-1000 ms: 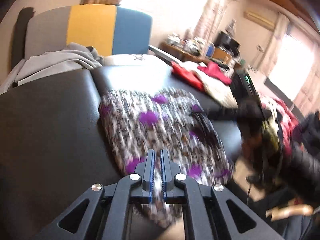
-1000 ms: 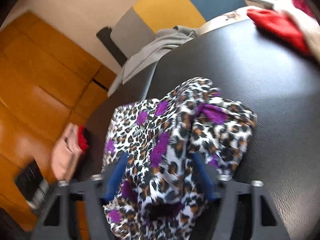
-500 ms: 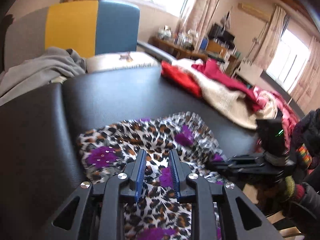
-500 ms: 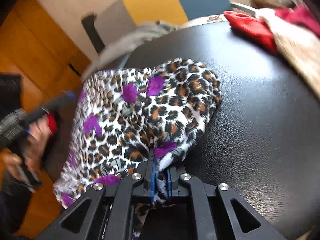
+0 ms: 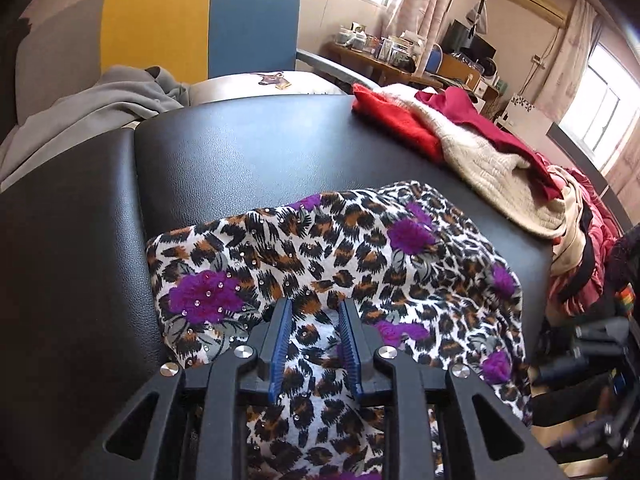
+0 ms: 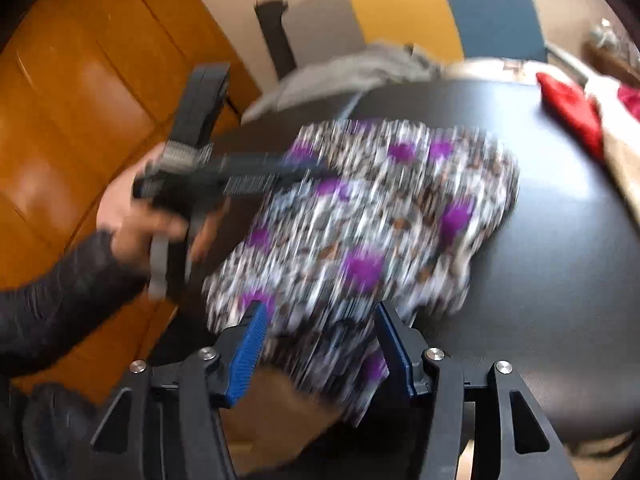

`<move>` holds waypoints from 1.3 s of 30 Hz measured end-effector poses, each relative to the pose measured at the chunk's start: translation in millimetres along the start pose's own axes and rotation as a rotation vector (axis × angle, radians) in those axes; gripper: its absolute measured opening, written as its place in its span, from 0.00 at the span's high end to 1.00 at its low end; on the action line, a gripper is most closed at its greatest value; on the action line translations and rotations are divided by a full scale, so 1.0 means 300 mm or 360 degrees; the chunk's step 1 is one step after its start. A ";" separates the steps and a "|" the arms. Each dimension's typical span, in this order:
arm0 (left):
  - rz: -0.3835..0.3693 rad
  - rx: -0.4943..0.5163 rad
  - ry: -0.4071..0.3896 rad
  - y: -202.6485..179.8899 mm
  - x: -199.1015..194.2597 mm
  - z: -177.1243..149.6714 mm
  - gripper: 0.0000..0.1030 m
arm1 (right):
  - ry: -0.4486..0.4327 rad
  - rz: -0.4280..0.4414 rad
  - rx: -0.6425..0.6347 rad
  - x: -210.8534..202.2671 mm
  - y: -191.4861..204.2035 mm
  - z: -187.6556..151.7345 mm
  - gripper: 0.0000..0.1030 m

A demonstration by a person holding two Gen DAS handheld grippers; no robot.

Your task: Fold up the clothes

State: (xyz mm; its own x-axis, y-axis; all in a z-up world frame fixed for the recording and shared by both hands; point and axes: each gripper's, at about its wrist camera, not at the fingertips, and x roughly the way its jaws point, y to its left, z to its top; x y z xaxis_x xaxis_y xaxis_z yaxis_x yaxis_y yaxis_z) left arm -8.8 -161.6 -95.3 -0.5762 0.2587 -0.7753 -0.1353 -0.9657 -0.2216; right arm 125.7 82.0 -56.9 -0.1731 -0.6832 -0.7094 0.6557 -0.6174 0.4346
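A leopard-print garment with purple flowers [image 5: 340, 248] lies in a rough fold on the black padded table [image 5: 248, 152]. My left gripper [image 5: 316, 306] hovers just over its near part, jaws a little apart, with the cloth under the gap and not pinched. In the right wrist view the garment [image 6: 380, 208] is blurred by motion. My right gripper [image 6: 320, 310] sits at its near edge. Its jaws are opening wide, and the cloth between them is clear of the pads. A hand [image 6: 132, 216] holds the left gripper [image 6: 316, 170] over the garment's left side.
A heap of red and cream clothes [image 5: 472, 148] covers the table's far right. A grey garment [image 5: 100, 100] drapes over a grey, yellow and blue chair [image 5: 200, 28] behind the table. Orange wooden panels [image 6: 80, 100] stand to the left. A cluttered desk [image 5: 380, 52] lines the back wall.
Both grippers have let go of the garment: the left one opened first, then the right one opened wide and shifted along the near edge. The cloth has settled onto the table.
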 end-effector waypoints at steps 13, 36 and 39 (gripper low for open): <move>-0.0069 -0.0129 0.0028 0.033 0.016 -0.002 0.77 | -0.0244 0.0538 0.0523 0.129 -0.101 -0.052 0.57; 0.0081 -0.0086 -0.0143 0.027 -0.091 -0.049 0.75 | -0.0113 -0.0317 -0.0114 -0.162 0.029 0.102 0.48; 0.0065 -0.0134 -0.0182 0.062 -0.113 -0.028 0.74 | -0.0272 -0.0305 -0.0131 -0.088 0.039 0.201 0.18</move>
State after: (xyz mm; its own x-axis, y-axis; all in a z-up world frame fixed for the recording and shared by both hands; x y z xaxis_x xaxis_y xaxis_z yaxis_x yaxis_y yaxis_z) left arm 14.9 -188.0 -78.1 -0.6688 0.2103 -0.7131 -0.0445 -0.9687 -0.2440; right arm 93.7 69.3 0.2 -0.4169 -0.6172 -0.6673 0.6554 -0.7128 0.2498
